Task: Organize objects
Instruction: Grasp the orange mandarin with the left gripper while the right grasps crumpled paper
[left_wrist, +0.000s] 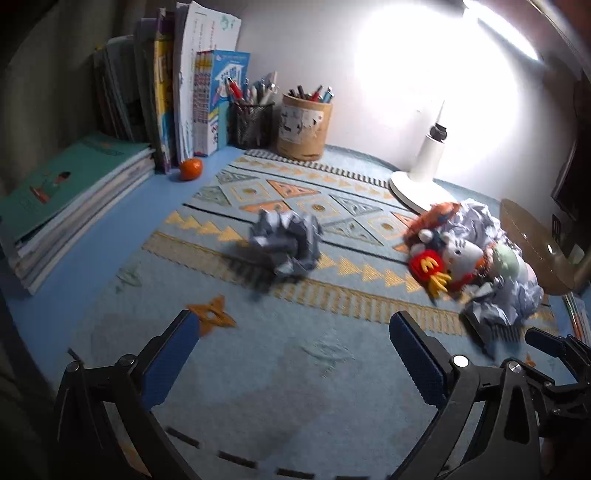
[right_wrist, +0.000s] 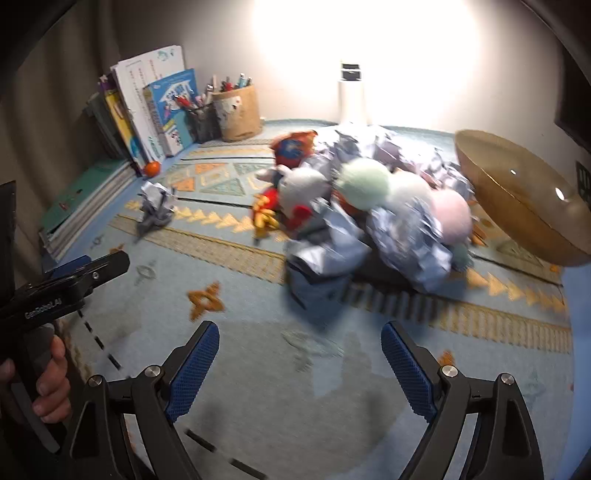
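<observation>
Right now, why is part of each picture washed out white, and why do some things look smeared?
Left wrist view: the desk lamp blows out the wall behind it, and the crumpled paper ball is motion-smeared. Right wrist view: the same glare fills the top centre, the toy and paper pile is blurred, and the fisheye lens bends the edges.

Place: a home study corner, a child's by the look of it.
Books: upright books (left_wrist: 173, 96) are leaning against the far left wall, with a flat stack of workbooks (left_wrist: 70, 206) lying near them.
Stationery: a mesh pen cup (left_wrist: 251, 123) and a round pen holder (left_wrist: 304, 127) are standing far back, full of pens.
Light: a white desk lamp (left_wrist: 424, 166) is glaring on the wall.
Surface: a patterned mat (left_wrist: 295, 332) is covering the table.
Toys: plush toys (left_wrist: 454, 251) are piling up on the right.
</observation>
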